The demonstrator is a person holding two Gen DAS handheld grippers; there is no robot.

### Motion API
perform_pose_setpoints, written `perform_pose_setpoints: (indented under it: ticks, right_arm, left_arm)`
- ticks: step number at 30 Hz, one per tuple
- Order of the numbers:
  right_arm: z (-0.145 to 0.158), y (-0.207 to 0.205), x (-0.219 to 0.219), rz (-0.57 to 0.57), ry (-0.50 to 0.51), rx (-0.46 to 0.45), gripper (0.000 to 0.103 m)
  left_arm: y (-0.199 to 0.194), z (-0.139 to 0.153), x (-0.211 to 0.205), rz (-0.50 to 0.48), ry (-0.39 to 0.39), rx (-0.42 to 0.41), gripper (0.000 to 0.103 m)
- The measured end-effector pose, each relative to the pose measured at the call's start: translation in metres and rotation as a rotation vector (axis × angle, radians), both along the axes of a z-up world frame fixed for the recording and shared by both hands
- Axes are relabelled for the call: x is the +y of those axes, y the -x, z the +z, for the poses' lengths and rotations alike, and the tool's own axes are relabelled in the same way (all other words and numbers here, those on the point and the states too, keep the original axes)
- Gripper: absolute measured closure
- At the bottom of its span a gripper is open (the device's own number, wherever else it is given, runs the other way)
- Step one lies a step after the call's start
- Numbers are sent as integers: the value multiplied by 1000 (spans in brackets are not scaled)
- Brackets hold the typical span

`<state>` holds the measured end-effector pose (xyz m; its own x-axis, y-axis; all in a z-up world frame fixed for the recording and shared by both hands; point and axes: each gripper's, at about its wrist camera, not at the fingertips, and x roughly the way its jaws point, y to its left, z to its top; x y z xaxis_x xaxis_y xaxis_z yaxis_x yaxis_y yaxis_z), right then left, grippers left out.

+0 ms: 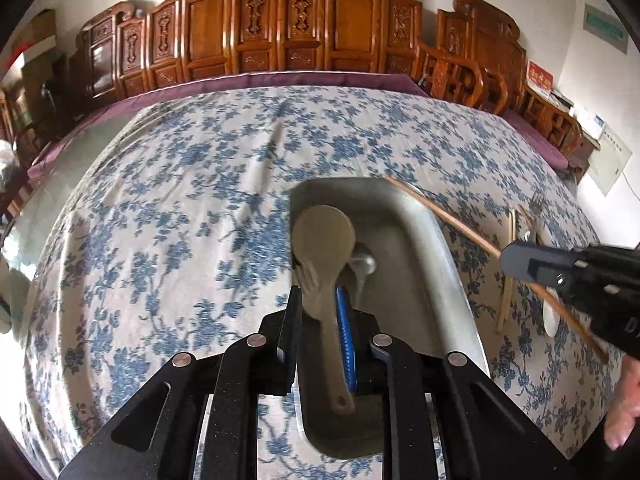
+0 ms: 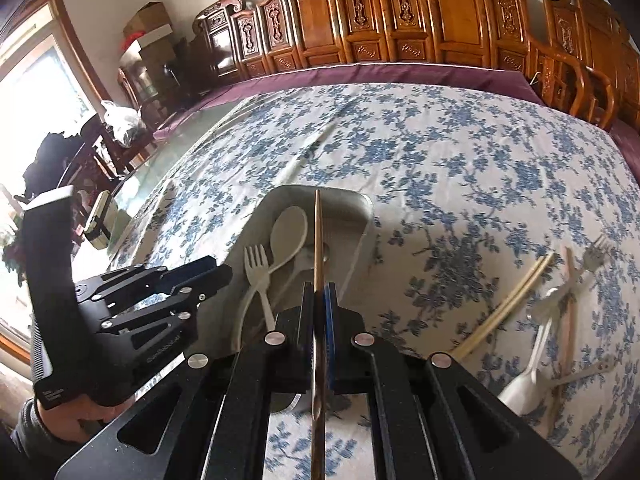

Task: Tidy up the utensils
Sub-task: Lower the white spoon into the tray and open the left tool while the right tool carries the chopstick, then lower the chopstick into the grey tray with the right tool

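A metal tray [image 1: 424,216] sits on the floral cloth and holds a beige rice paddle [image 1: 324,236], a pale fork [image 2: 256,260] and a metal spoon [image 1: 363,264]. My left gripper [image 1: 322,296] hangs over the tray's near end with its jaws apart around the paddle's handle, not clamping it. My right gripper [image 2: 319,292] is shut on a brown chopstick [image 2: 318,240] and holds it above the tray, pointing forward. The right gripper also shows in the left wrist view [image 1: 516,260], with the chopstick [image 1: 452,216] sticking out over the tray's right rim.
Right of the tray lie loose utensils: pale chopsticks [image 2: 508,304], a white spoon [image 2: 524,388], a fork [image 2: 596,252] and a pinkish chopstick [image 2: 568,304]. Carved wooden chairs [image 1: 280,28] line the table's far edge. A small box [image 2: 100,220] stands at the left.
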<state>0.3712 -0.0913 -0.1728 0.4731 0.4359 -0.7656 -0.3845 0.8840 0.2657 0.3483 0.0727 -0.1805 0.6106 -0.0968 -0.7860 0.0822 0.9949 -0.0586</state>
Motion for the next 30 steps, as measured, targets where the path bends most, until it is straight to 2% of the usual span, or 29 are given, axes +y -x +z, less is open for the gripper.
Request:
perform_pose_setpoints:
  ticks: [9,20,30]
  right_arm:
    - [-15,-18,29,-1,12,34,97]
    - [-38,-32,38,-36,-20,100,97]
    - [-50,-29,58,26,-7,102,97]
  left_arm:
    - [-3,7,29,58,45,-8,87]
    - [-5,6,37,77,37,-6,87]
    - [-5,5,36,77,39,-5,87]
